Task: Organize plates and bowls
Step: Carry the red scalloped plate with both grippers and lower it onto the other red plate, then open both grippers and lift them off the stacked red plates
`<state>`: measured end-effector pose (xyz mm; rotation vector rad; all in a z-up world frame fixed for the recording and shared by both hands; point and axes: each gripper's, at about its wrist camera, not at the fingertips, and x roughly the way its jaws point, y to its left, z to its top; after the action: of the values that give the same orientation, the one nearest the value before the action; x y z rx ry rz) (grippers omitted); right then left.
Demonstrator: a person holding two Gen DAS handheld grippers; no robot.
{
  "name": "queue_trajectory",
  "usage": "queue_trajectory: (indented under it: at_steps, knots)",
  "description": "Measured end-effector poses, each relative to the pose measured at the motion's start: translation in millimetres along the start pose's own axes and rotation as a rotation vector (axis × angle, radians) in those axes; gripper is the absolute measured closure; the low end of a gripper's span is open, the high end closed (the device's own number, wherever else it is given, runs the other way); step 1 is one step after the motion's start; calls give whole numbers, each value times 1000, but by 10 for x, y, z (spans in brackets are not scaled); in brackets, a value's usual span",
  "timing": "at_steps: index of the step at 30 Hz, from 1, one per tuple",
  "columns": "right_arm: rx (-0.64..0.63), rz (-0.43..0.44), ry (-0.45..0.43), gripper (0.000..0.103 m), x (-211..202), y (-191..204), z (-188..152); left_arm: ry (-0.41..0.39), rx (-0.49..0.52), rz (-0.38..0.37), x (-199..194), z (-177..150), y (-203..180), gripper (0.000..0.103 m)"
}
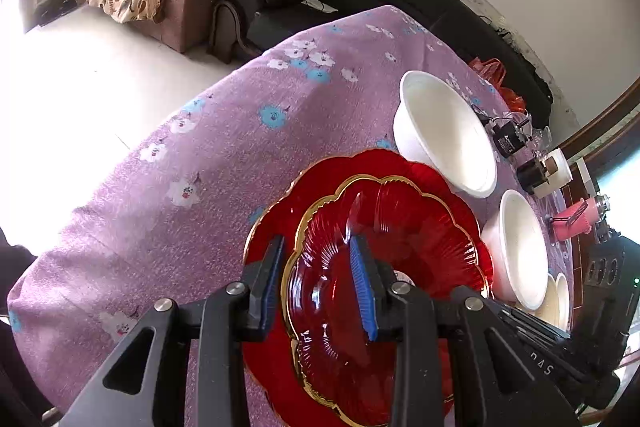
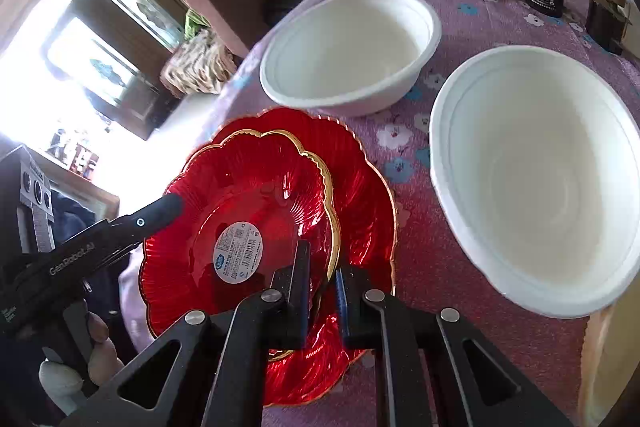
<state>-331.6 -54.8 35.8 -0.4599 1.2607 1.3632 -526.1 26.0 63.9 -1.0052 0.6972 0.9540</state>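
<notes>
Left wrist view: the left gripper (image 1: 320, 287) stands partly open astride the gold rim of the upper red plate (image 1: 380, 247), lower centre, not clearly clamped; this plate sits over a larger red plate (image 1: 448, 187). Right wrist view: the right gripper (image 2: 322, 287) is nearly closed on the upper plate's rim, lower centre. Plates look stacked; two white bowls (image 2: 352, 51), upper right on the desk (image 2: 420, 259), remain apart, seemingly still to nest.

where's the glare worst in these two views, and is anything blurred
Left wrist view: the floor at left is blown out to white, and straight edges bend with the fisheye. Right wrist view: the window at left is overexposed, with small highlights on the upper red plate; the near white bowl stays sharp, and the label print is too small to read.
</notes>
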Motion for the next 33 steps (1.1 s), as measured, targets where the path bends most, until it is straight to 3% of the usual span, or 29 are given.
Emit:
queue_trajectory:
  at_steps: [6, 11, 17, 25, 28, 33]
  knots:
    - [-17, -45, -28, 88, -11, 70, -33, -13, 6, 5, 3, 85, -156, 58]
    - [-82, -148, -78, 85, -6, 215, -86, -25, -20, -58, -52, 113, -67, 49]
    - [-195, -253, -137, 68, 30, 405, -158, -150, -6, -48, -368, 121, -90, 40]
    - [-226, -252, -307, 57, -334, 543, -230, -308, 32, -69, -962, -139, -41, 22]
    - [-224, -226, -361, 47, -586, 536, -350, -364, 87, -76, -1162, -280, -180, 17]
    - [-183, -175, -387, 43, -976, 284, -664, -378, 193, -110, -1243, -520, -536, 12]
